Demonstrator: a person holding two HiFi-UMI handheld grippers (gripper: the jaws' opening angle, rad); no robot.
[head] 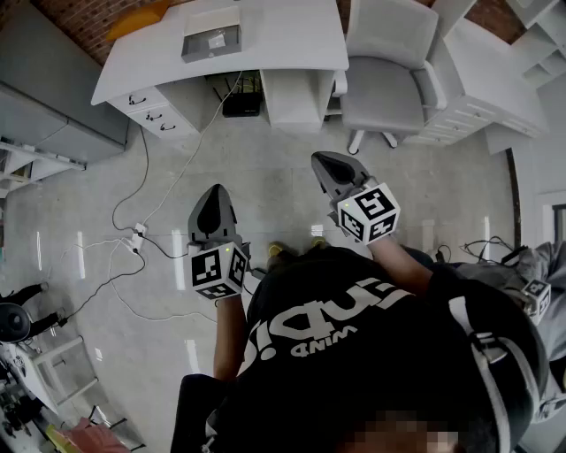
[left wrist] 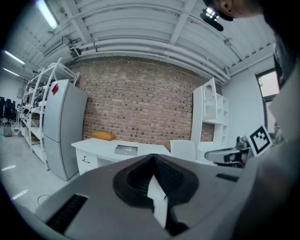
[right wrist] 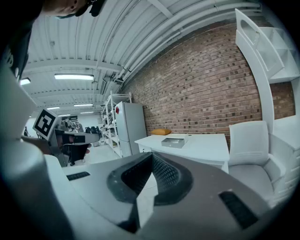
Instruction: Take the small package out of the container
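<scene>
Both grippers are being held out above the grey floor (head: 265, 177), well apart from the white counter (head: 292, 35). The left gripper (head: 215, 195) is being held clenched, with its fingers (left wrist: 93, 185) being pressed together at the tips and nothing being grasped between them. The right gripper (head: 322, 163) is likewise being held clenched and empty, its fingers (right wrist: 211, 185) being brought together at the tips. Both are being pointed toward the counter and tilted slightly downward.

The grey container (head: 210, 42) is being carried by the counter, near its middle, and the small package (head: 216, 40) is being shown inside it in the head view as a pale patch; nothing finer can be made out. Neither gripper is being brought near it.

An orange cushion (head: 141, 16) is being seen at the counter's far left end, against the brick wall (left wrist: 140, 103). A pale chair (head: 389, 62) is being seen just beside the counter on its right, and a grey fridge (left wrist: 63, 133) stands to its left. Cables (head: 133, 239) are being trailed across the floor to the left of the left gripper.
</scene>
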